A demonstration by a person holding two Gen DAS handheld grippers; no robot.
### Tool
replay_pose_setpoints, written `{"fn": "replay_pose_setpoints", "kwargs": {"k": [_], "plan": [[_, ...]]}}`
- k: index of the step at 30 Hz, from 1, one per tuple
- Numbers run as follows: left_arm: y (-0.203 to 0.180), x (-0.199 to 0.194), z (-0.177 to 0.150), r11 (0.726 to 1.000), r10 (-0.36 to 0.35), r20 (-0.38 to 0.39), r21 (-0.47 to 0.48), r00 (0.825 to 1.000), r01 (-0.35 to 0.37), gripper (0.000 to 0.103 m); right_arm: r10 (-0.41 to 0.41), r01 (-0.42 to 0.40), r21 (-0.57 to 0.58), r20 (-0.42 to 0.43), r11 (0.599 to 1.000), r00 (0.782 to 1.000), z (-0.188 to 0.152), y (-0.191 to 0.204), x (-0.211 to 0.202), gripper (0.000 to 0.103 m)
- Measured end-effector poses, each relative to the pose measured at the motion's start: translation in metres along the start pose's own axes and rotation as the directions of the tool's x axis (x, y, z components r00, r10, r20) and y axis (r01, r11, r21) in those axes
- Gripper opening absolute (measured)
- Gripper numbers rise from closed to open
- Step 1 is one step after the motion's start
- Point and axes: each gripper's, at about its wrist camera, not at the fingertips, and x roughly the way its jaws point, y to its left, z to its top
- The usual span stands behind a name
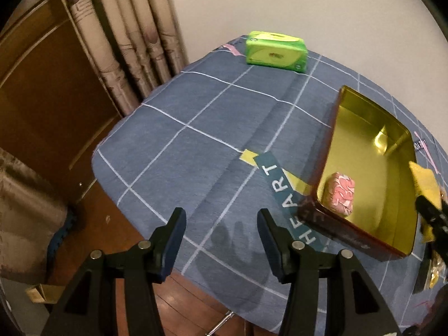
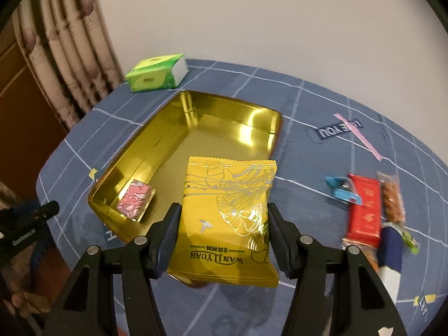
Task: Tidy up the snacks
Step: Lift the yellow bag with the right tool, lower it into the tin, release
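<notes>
A gold tin tray (image 2: 168, 128) sits on the blue checked tablecloth; it also shows in the left wrist view (image 1: 361, 128). A pink-and-white wrapped snack (image 2: 135, 200) lies in its near left corner, seen in the left wrist view too (image 1: 340, 193). My right gripper (image 2: 222, 224) is shut on a yellow snack packet (image 2: 226, 212) and holds it above the tray's near edge. My left gripper (image 1: 221, 224) is open and empty over the cloth, left of the tray. The right gripper with the yellow packet (image 1: 425, 182) shows at the left wrist view's right edge.
A green tissue pack (image 2: 156, 72) lies at the table's far edge, also in the left wrist view (image 1: 275, 51). Right of the tray lie a blue snack (image 2: 343, 190), a red packet (image 2: 365, 210), a nut bar (image 2: 392, 196) and a dark blue packet (image 2: 392, 249). Curtain and wooden door stand left.
</notes>
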Motion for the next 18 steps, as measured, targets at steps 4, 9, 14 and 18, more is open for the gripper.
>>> {"fn": "replay_pose_setpoints", "kwargs": {"k": [4,9,14,18], "plan": [[0.000,0.002,-0.001,1.000,0.003,-0.012,-0.004,1.000,-0.003,0.054,0.005,-0.006,-0.042,-0.014,0.999,1.000,0.001,0.014,0.012,0.056],[-0.003,0.005,0.000,1.000,-0.003,-0.017,0.002,1.000,0.003,0.054,0.001,-0.003,-0.093,-0.023,0.996,1.000,0.007,0.027,0.023,0.056],[-0.002,0.005,0.000,1.000,-0.004,-0.021,-0.009,1.000,0.004,0.054,-0.005,0.002,-0.100,-0.034,0.995,0.999,0.011,0.030,0.033,0.056],[-0.001,0.007,0.000,1.000,-0.007,-0.029,-0.016,1.000,0.006,0.054,-0.007,0.002,-0.102,-0.045,0.995,0.999,0.010,0.032,0.041,0.056]]}}
